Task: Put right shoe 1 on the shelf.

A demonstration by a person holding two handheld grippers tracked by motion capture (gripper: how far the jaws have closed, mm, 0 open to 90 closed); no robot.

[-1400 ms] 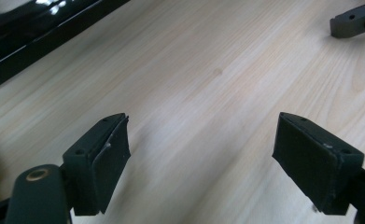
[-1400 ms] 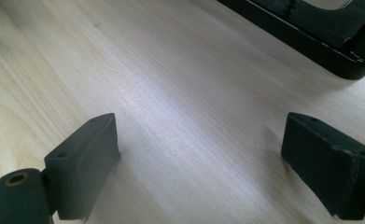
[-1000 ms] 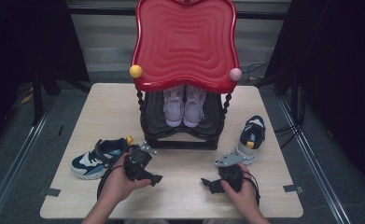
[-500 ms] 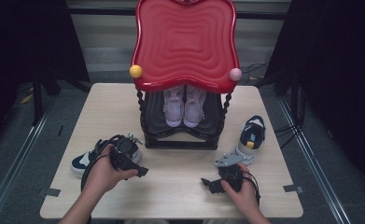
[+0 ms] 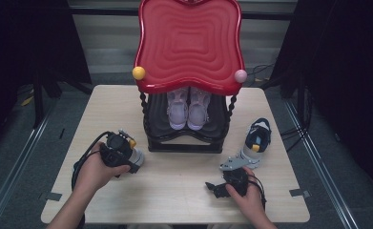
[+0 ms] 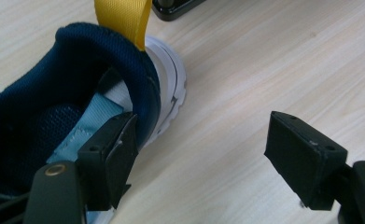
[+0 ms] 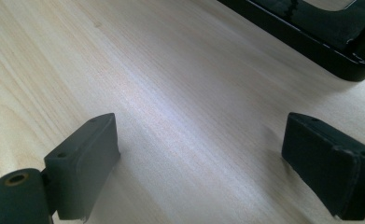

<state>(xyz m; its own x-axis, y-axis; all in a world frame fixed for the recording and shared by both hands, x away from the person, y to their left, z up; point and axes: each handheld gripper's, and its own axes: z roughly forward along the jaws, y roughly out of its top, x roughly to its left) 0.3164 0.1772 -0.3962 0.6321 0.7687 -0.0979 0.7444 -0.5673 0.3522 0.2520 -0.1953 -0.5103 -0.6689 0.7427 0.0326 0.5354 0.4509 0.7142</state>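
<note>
Left hand (image 5: 96, 168): my forearm enters from the bottom left, fingers wrapped around the gripper body.
Left gripper (image 6: 203, 154): jaws spread wide, low over the table; one jaw sits just inside a shoe's heel collar, the other over bare wood.
Right hand (image 5: 243, 193): enters at bottom right, gripping from behind.
Right gripper (image 7: 201, 156): jaws wide apart, nothing between them, hovering close over the tabletop.
</note>
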